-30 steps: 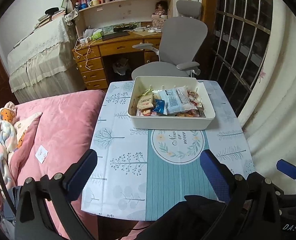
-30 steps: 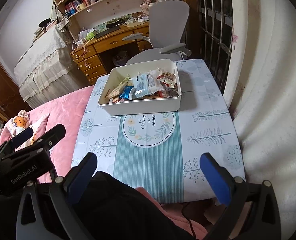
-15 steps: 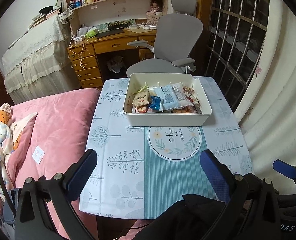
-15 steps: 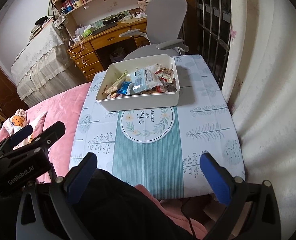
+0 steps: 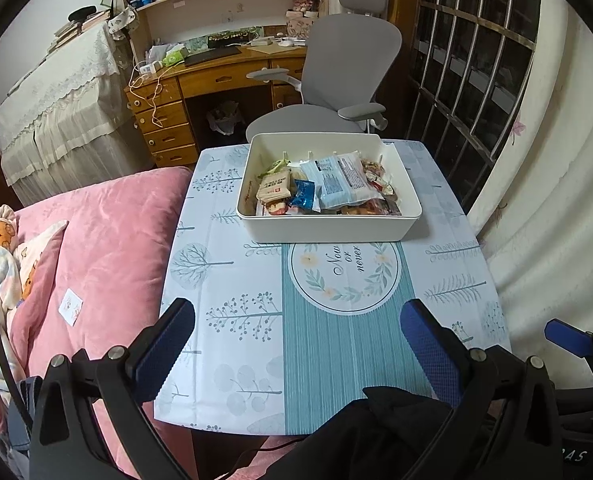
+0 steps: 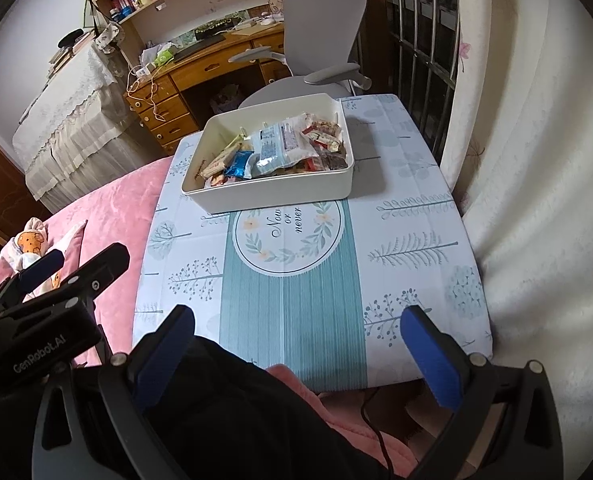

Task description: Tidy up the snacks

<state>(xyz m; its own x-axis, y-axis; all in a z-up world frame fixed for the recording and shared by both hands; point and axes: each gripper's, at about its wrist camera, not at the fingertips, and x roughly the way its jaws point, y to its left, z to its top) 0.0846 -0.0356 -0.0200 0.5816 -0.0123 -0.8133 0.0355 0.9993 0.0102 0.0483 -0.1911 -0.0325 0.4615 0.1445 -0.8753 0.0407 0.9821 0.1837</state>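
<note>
A cream plastic bin (image 5: 328, 229) (image 6: 272, 194) stands at the far side of a small table with a tree-print cloth (image 5: 232, 280) (image 6: 412, 216). Several snack packets fill it, among them a large pale blue bag (image 5: 338, 182) (image 6: 280, 142), a small dark blue pack (image 5: 303, 194) and a tan pack (image 5: 272, 188). My left gripper (image 5: 296, 344) is open over the table's near edge, nothing between its blue pads. My right gripper (image 6: 296, 344) is likewise open and empty, held back over the near edge. The left gripper's body (image 6: 44, 300) shows at left in the right wrist view.
A pink blanket-covered bed (image 5: 96, 248) lies left of the table, with a patterned cloth (image 5: 0, 248) on it. Behind the table are a grey office chair (image 5: 336, 80), a wooden desk (image 5: 200, 84) and a barred window (image 5: 476, 60). A white curtain (image 6: 536, 160) hangs at right.
Both grippers have drawn back and risen a little, so the table and bin appear farther away. The bin and snacks have not moved. Both stay open.
</note>
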